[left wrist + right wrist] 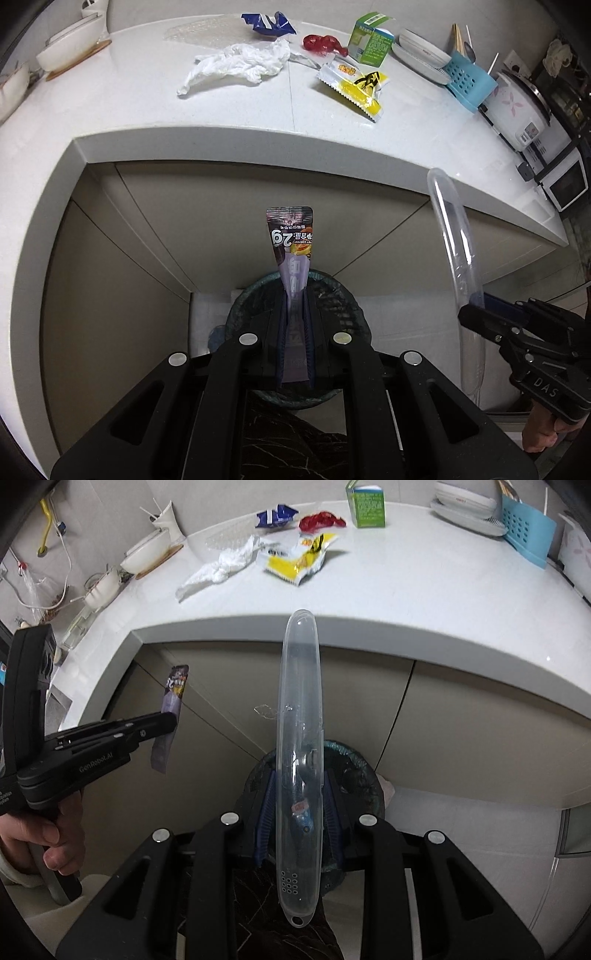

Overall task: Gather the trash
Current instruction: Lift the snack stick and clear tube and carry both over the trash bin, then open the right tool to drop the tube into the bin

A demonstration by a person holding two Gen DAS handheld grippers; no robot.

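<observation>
Since both items are bound for the bin, left gripper clamps purple sachet; right gripper clamps clear case, each poised above it.

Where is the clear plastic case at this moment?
The clear plastic case is clamped in the right gripper, standing upright above the trash bin, below the counter edge.
</observation>
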